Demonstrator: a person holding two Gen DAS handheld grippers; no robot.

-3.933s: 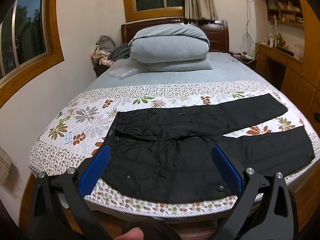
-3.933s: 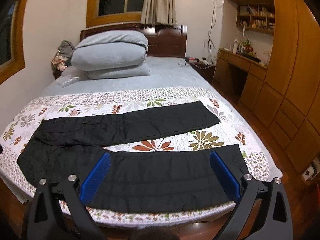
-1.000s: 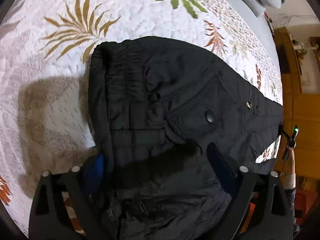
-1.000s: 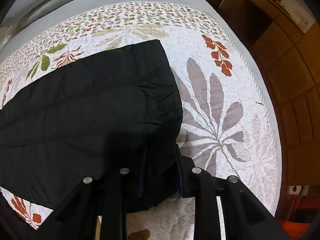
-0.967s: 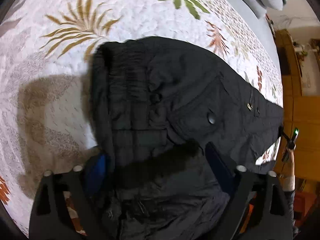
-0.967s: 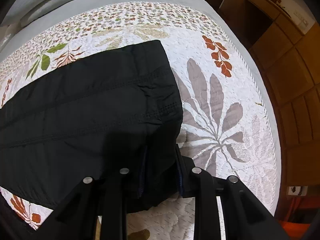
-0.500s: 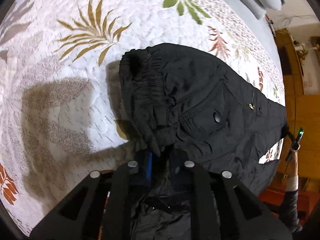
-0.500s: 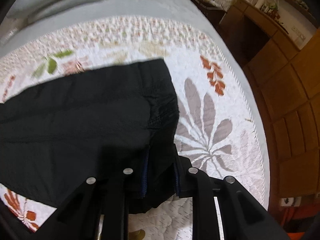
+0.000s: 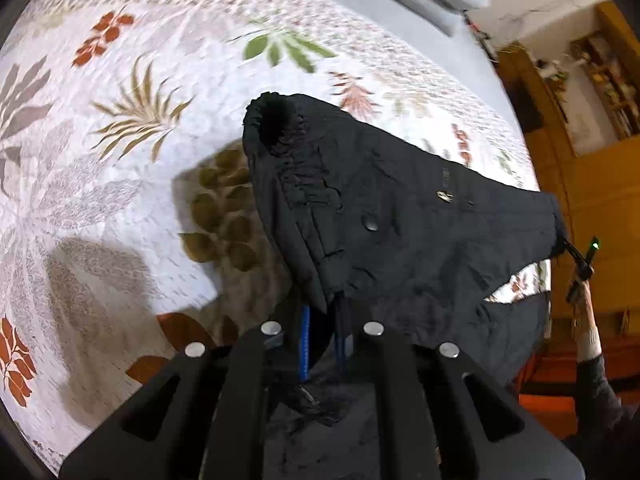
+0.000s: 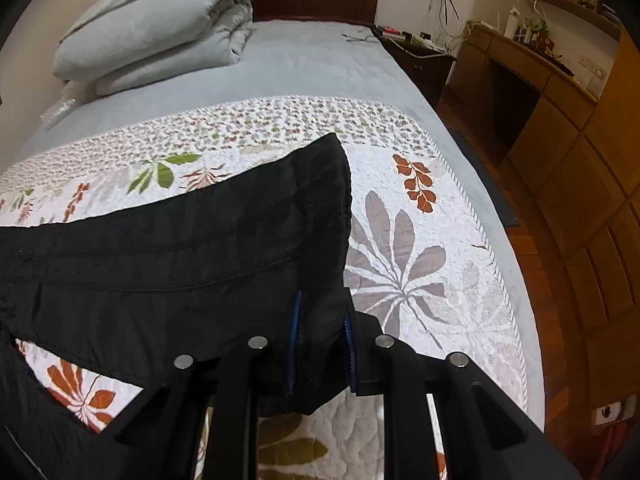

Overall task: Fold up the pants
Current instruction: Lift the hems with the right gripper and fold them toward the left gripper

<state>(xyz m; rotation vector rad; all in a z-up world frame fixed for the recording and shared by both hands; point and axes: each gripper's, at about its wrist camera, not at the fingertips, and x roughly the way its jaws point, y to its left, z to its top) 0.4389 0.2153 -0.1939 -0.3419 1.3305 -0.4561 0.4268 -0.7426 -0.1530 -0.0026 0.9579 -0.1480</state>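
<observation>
Black pants (image 9: 400, 216) lie across a floral quilt (image 9: 120, 160) on a bed. My left gripper (image 9: 322, 328) is shut on the waistband corner and holds the waist end lifted off the quilt. My right gripper (image 10: 320, 344) is shut on the cuff corner of a pant leg (image 10: 200, 256), raised slightly above the quilt (image 10: 420, 264). The other gripper and the hand holding it (image 9: 580, 276) show at the far right of the left wrist view.
A folded grey duvet (image 10: 160, 32) sits at the head of the bed. A wooden desk and cabinets (image 10: 560, 128) stand along the right, beyond the bed edge. Wooden floor (image 10: 532, 216) runs beside the bed.
My left gripper closed on the waistband and lifted it off the quilt. My right gripper stayed shut on the cuff and rose, bringing the headboard end into view.
</observation>
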